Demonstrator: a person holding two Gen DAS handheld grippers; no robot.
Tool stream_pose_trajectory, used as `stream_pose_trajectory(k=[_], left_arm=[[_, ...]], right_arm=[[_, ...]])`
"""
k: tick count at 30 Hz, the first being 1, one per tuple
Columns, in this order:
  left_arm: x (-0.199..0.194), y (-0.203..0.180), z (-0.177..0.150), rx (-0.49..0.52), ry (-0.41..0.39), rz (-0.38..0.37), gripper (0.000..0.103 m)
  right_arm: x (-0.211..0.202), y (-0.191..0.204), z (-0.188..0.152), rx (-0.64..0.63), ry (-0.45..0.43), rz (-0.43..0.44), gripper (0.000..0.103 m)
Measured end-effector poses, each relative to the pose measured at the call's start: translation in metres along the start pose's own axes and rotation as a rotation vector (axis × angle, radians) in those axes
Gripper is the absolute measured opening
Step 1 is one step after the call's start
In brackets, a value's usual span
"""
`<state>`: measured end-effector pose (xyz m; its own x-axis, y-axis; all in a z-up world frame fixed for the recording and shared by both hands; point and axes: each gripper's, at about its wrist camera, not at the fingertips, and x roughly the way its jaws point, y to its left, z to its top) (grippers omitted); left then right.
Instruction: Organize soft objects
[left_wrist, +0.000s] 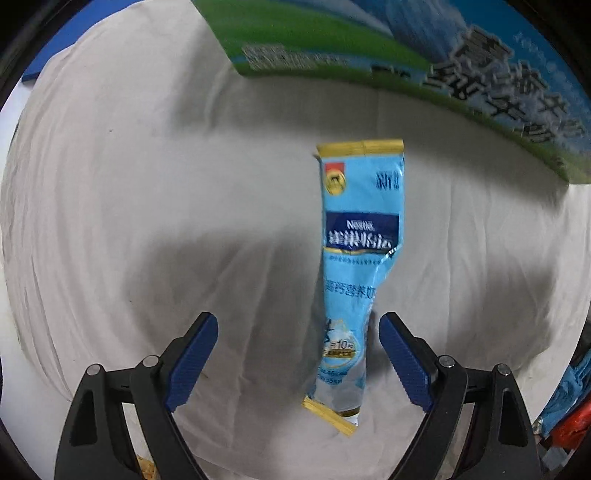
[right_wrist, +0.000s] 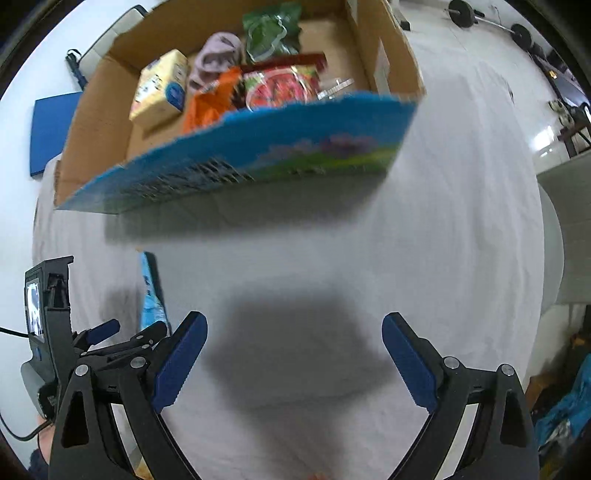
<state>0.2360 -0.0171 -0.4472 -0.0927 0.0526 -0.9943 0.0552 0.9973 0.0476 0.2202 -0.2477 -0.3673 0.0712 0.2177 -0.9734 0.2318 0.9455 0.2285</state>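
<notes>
Left wrist view: the left gripper (left_wrist: 297, 354) gapes wide around a blue sachet (left_wrist: 356, 266) on the white sheet (left_wrist: 129, 203), apparently lined up to pick it for the box (right_wrist: 240, 158), while the right gripper (right_wrist: 293, 356) waits wide and empty

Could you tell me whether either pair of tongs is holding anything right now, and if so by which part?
Nothing is held. The left tongs stand open around the sachet on the cloth; the right tongs are open.

Light-blue sachet (left_wrist: 358, 280) with yellow ends and navy band, on white cloth (left_wrist: 147, 206); blue-and-green printed carton (right_wrist: 258, 147).
</notes>
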Motion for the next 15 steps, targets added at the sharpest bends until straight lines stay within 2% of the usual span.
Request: stream_pose_trajectory(k=[1, 2, 3, 6, 9, 15], left_arm=[[0.0, -0.001, 0.001, 0.0, -0.002, -0.019, 0.086], [0.001, -0.002, 0.0, -0.003, -0.005, -0.042, 0.072], [0.003, -0.003, -0.001, -0.007, -0.001, -0.046, 0.048], [0.006, -0.009, -0.006, 0.001, -0.002, -0.078, 0.028], [0.004, -0.012, -0.01, 0.007, -0.008, -0.087, 0.018], [-0.023, -0.01, -0.025, -0.011, -0.069, -0.113, 0.015]], right_arm=[[0.002, -0.001, -0.001, 0.006, 0.005, -0.001, 0.098], [0.003, -0.002, -0.003, 0.009, 0.007, -0.001, 0.098], [0.004, -0.001, -0.004, 0.011, 0.009, 0.0, 0.098], [0.005, 0.001, -0.006, 0.008, 0.015, 0.006, 0.098], [0.004, 0.007, -0.007, -0.005, 0.014, 0.012, 0.098], [-0.01, 0.028, -0.006, -0.051, -0.008, 0.038, 0.098]])
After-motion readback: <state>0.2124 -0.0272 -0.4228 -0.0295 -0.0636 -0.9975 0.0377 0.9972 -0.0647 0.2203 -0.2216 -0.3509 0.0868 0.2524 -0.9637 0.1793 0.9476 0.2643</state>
